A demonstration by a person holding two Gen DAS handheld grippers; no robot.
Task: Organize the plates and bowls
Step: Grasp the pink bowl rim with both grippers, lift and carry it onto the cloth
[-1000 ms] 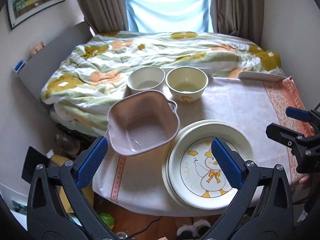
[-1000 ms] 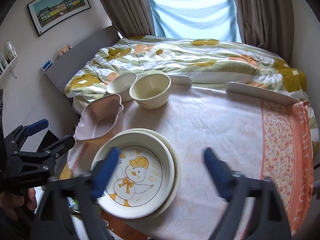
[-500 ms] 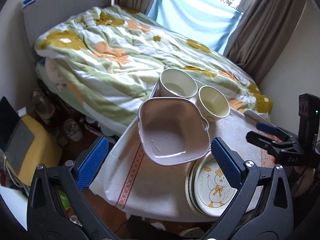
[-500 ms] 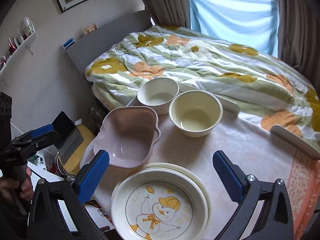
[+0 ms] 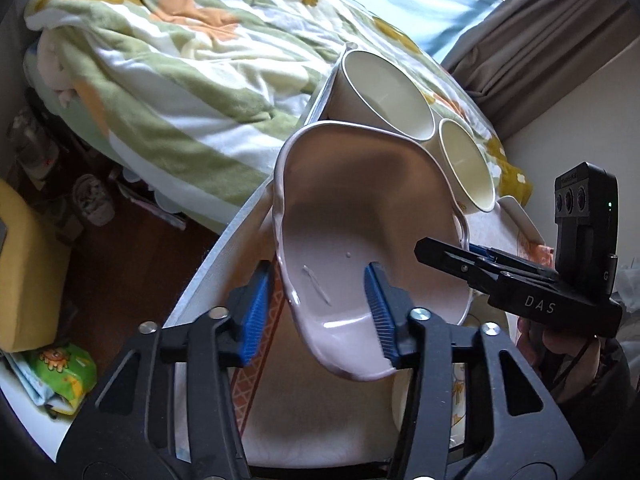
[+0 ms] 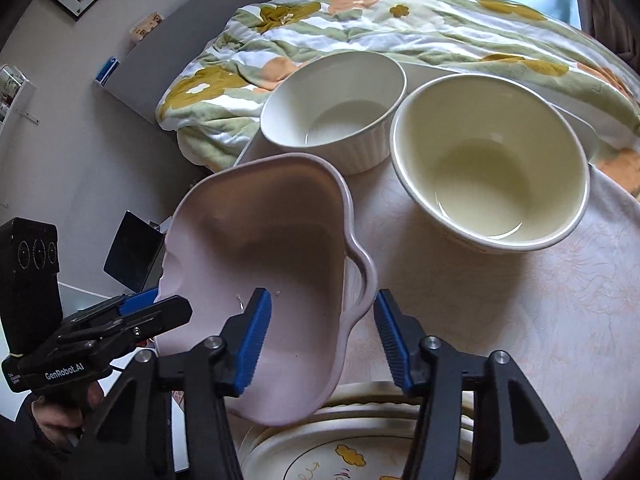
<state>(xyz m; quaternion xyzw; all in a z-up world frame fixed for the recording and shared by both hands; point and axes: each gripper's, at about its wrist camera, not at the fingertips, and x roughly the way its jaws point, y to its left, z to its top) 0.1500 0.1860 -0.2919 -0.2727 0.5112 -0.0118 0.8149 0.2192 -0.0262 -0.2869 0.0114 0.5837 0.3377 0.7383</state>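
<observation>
Here, my left gripper (image 5: 318, 312) straddled the left rim of the pink dish (image 5: 360, 216), one blue pad outside the wall and one inside the bowl. Its jaws had just been closing from full width, yet a gap showed at both pads, so I read no grip. My right gripper (image 6: 322, 334) stood likewise astride the dish's right loop handle (image 6: 362, 276), one finger over the basin, the other over the tablecloth (image 6: 520, 320). Its jaws had also just narrowed, and I could not see either pad pressing.

Compared with a second earlier, both grippers had dropped from a high, wide-open overview of the table to close range at the dish, which now filled each view. The crockery lay as before.

The pink dish was a squarish, glossy basin with rounded corners and a wavy rim, sitting at the near left of the table and overlapping the stacked plates (image 6: 320, 452). Those plates were round, cream, and printed with a yellow cartoon duck. At the far side stood two round bowls, touching or nearly so: a white one (image 6: 334, 108) with a fluted outer wall on the left, and a smooth cream one (image 6: 490, 156) on the right. Beyond lay a quilt (image 5: 180, 60) patterned in green, white and ochre.
</observation>
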